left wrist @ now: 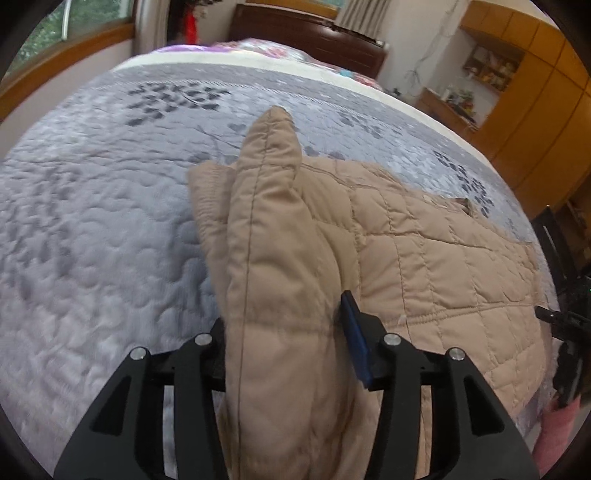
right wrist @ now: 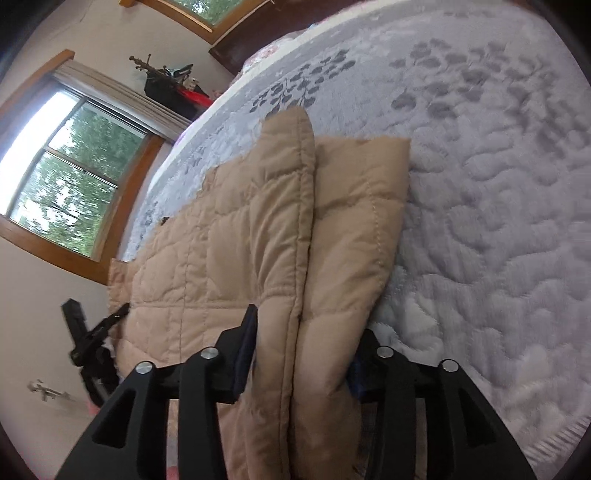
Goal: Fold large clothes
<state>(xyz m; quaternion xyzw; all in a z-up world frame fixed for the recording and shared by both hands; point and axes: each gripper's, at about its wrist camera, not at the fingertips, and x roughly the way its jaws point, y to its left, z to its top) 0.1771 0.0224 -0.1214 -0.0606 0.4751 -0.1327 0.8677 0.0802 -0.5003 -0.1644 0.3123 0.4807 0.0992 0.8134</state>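
A tan quilted jacket (left wrist: 424, 258) lies spread on a grey patterned bedspread (left wrist: 92, 229). A long padded fold (left wrist: 266, 221) of it runs up between the jaws of my left gripper (left wrist: 284, 314). The blue pad (left wrist: 354, 332) on the right stands just off the fabric, and the left finger is hidden behind the fold. In the right wrist view the jacket (right wrist: 184, 258) has two stacked padded folds (right wrist: 295, 206) lying loosely between the jaws of my right gripper (right wrist: 308, 321). Its left pad (right wrist: 247, 343) sits beside the fabric, and the right pad is mostly hidden.
The bedspread (right wrist: 480, 221) stretches wide around the jacket. A dark headboard (left wrist: 314, 33) and a wooden wardrobe (left wrist: 535, 92) stand beyond the bed. Windows (right wrist: 74, 173) line the wall. A black piece of hardware (left wrist: 565, 332) shows at the jacket's right edge.
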